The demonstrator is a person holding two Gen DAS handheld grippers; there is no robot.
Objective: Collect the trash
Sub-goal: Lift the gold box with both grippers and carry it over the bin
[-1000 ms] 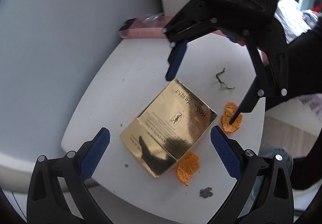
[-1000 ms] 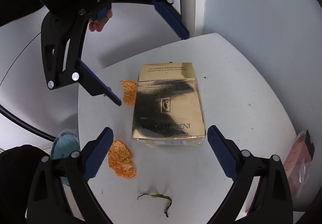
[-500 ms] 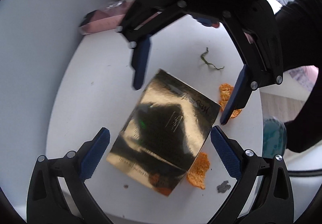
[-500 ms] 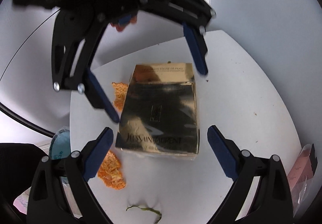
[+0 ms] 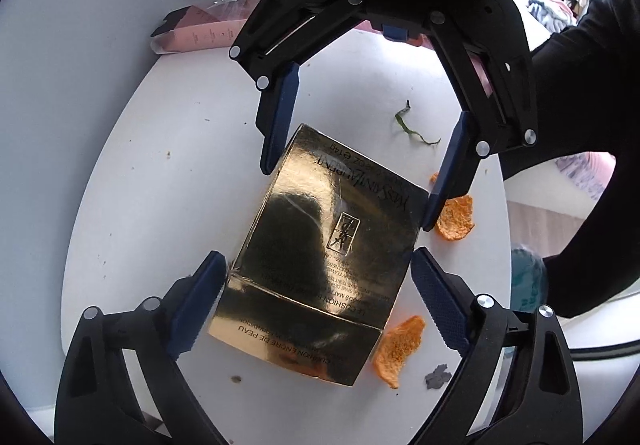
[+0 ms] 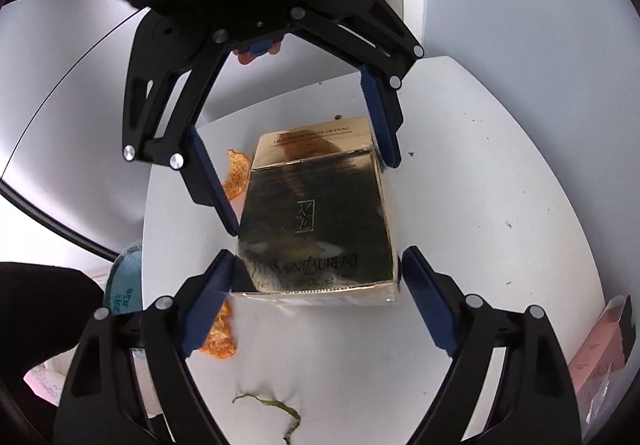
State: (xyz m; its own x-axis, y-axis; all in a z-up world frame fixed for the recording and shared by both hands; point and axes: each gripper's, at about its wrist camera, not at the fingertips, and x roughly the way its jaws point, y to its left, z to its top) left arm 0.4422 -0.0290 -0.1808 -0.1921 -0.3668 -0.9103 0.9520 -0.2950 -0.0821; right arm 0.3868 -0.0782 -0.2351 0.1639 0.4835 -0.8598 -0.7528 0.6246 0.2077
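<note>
A gold Yves Saint Laurent box (image 5: pixel 324 245) lies flat on the small white round table (image 5: pixel 160 173); it also shows in the right wrist view (image 6: pixel 316 217). My left gripper (image 5: pixel 320 277) is open, its blue pads either side of the box's near end. My right gripper (image 6: pixel 316 273) is open and straddles the opposite end; it also shows in the left wrist view (image 5: pixel 352 169). Two orange peel pieces (image 5: pixel 398 349) (image 5: pixel 454 213) lie beside the box. A green stem scrap (image 5: pixel 412 129) lies farther off.
A pink carton (image 5: pixel 196 33) with clear wrap lies at the table's far edge by the grey wall. A small grey scrap (image 5: pixel 438 381) sits near the table rim. A teal object (image 6: pixel 124 277) lies on the floor below the table.
Both grippers have moved in from opposite sides and lower, so that their open fingers now flank the two ends of the gold box. The box has stayed on the table.
</note>
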